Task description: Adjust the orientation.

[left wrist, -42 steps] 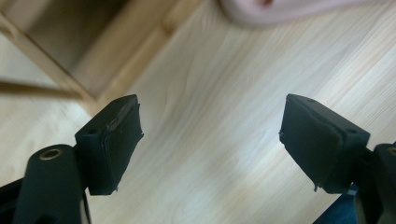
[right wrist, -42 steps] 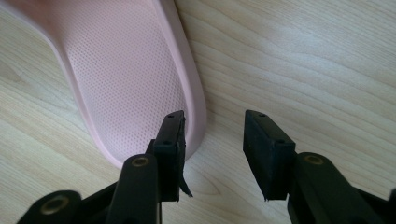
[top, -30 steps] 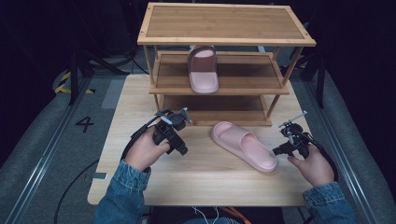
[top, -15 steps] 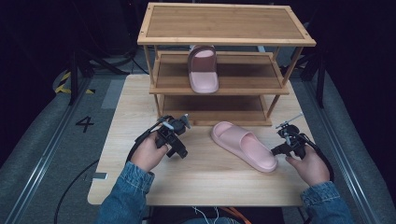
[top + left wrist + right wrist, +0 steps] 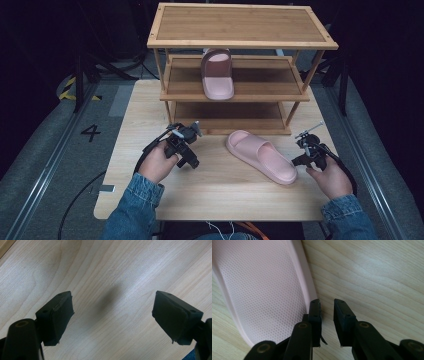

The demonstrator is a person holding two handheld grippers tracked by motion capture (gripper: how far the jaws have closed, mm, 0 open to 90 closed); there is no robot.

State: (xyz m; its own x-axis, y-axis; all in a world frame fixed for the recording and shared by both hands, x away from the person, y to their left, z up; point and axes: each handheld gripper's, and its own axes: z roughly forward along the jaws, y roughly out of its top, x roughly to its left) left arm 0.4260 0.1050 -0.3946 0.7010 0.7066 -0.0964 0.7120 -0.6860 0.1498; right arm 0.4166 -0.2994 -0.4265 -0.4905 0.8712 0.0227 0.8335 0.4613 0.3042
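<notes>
Now pink slipper (image 5: 262,156) lies diagonally, toe toward rack; right gripper (image 5: 327,306) closing beside heel, nothing clamped.

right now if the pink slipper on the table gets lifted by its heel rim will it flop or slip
The pink moulded foam-like slide slipper probably stays fairly stiff: its sole looks thick and one-piece. Likely light. The dotted footbed may aid grip, though the smooth thin rim could slip sideways.

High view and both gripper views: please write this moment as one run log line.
left gripper: open, over bare table | right gripper: jaws just closing, narrow gap, nothing between, at slipper heel rim | second slipper: on rack middle shelf
</notes>
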